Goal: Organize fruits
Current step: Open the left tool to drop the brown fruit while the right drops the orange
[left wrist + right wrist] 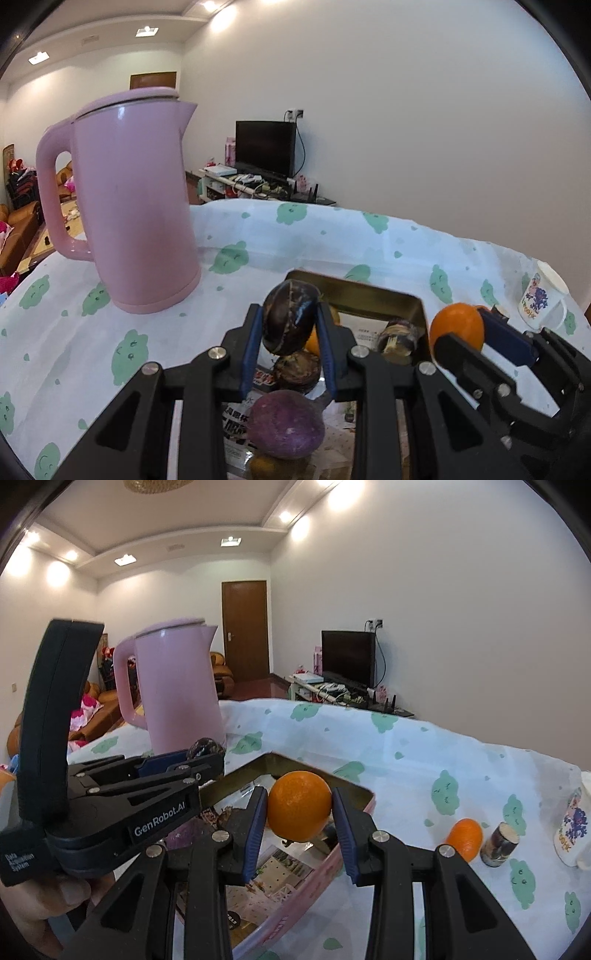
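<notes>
My left gripper [290, 323] is shut on a dark purple passion fruit [290, 319] and holds it above a pink tin box [388, 297] with a gold inner wall. Inside the box lie two more dark fruits [295, 371], a purple one [286, 424] and an orange partly hidden. My right gripper [299, 808] is shut on an orange [299, 805] and holds it over the same box [317, 882]. The right gripper also shows in the left wrist view [461, 332], at the box's right edge. The left gripper shows in the right wrist view [199, 755] with its fruit.
A tall pink kettle [136, 206] stands on the cloud-print tablecloth left of the box. On the cloth to the right lie another orange [465, 838], a small dark jar [498, 843] and a white printed cup [572, 830]. A TV stand sits behind the table.
</notes>
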Demonstrator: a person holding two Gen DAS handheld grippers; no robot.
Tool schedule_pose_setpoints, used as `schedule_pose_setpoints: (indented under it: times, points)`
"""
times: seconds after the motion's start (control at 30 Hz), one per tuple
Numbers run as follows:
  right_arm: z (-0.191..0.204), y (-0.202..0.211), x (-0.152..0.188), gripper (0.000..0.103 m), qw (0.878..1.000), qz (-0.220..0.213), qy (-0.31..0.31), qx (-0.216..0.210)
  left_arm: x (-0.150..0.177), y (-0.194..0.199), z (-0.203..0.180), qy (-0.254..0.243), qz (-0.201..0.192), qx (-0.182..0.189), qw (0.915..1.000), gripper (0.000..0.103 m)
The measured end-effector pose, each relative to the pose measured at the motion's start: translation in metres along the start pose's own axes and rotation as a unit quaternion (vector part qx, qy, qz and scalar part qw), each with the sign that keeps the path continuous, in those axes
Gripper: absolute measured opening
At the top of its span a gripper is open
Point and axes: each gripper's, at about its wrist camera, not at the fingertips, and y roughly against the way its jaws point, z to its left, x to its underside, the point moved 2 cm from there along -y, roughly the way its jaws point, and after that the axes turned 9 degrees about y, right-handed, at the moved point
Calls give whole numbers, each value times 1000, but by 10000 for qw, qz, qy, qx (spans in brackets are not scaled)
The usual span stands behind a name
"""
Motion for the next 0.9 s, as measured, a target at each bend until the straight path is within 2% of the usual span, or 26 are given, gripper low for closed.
schedule_pose_setpoints:
  times: [0.43,0.9]
  points:
    - [12,-23,11,38,9989,406,87,-217,4,-13,0,-72,248,-162,9995,30]
    - [14,-31,13,39,9973,556,88,-461,12,-25,-4,-201,549,-207,9981,32]
